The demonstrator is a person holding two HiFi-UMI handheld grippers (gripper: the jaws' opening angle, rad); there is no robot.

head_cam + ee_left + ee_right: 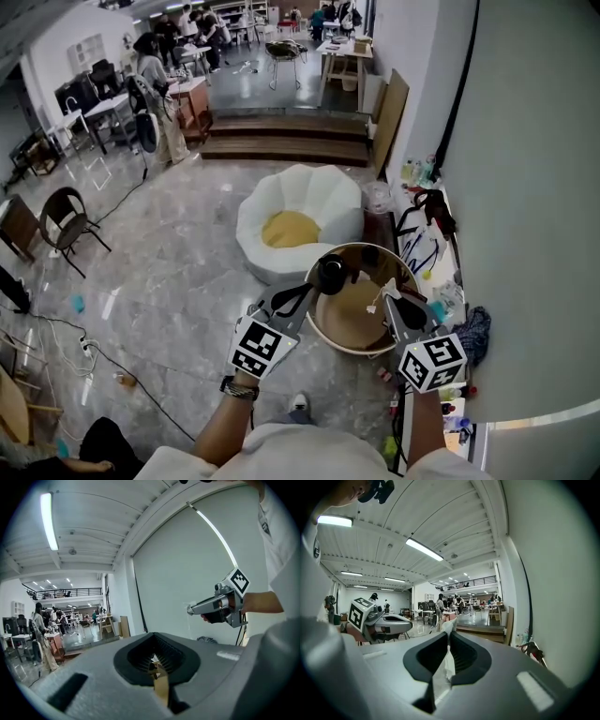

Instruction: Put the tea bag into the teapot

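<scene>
- The right claw [388, 302] is clamped on the white tea bag [446, 663]. It holds the bag over the round surface [349, 323], near the teapot [330, 273], I think so it can be lowered in.
- The left claw [305, 293] is closed on a tan strip [161, 686], maybe the wrapper; I cannot tell.

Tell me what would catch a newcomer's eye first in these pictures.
The white flower-shaped seat with a yellow centre, on the floor ahead. Nearer, over a round wooden table, the right hand-held gripper pinches white paper and the left hand-held gripper a tan strip.
</scene>
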